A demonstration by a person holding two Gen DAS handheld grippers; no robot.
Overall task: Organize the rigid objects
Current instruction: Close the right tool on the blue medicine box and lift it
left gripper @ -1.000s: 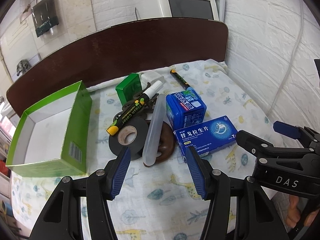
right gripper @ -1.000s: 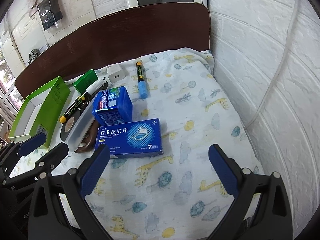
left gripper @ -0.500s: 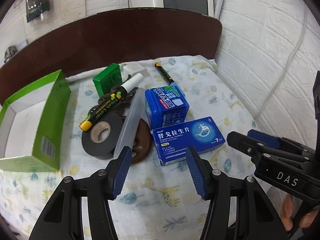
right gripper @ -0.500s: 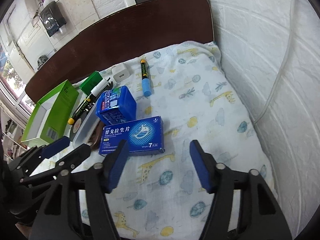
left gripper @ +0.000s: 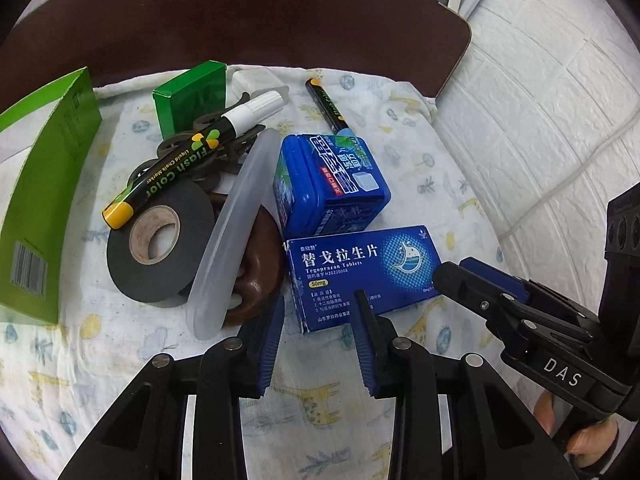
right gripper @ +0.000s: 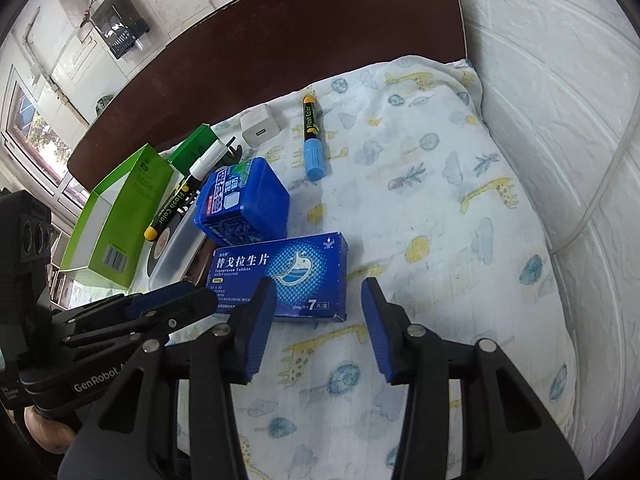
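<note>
A flat blue tablet box [left gripper: 360, 272] [right gripper: 280, 272] lies on the patterned cloth. Behind it stands a blue plastic case [left gripper: 332, 184] [right gripper: 244, 200]. To the left lie a black tape roll [left gripper: 160, 240], a clear plastic lid [left gripper: 232, 232], a brown disc [left gripper: 256, 272] and a black chalk marker [left gripper: 188, 160]. My left gripper [left gripper: 318, 312] is open, its fingers just short of the tablet box's near left corner. My right gripper [right gripper: 318, 300] is open at the box's near right end, its left finger over the box.
An open green carton [left gripper: 44, 168] [right gripper: 120, 216] stands at the left. A small green box [left gripper: 192, 96], a white charger [right gripper: 260, 128] and a second marker with a blue cap [right gripper: 312, 140] lie farther back. A dark headboard [right gripper: 280, 40] and a white brick wall [right gripper: 560, 80] bound the bed.
Both grippers have moved forward and down toward the tablet box. Both have narrowed their opening, the right one most.
</note>
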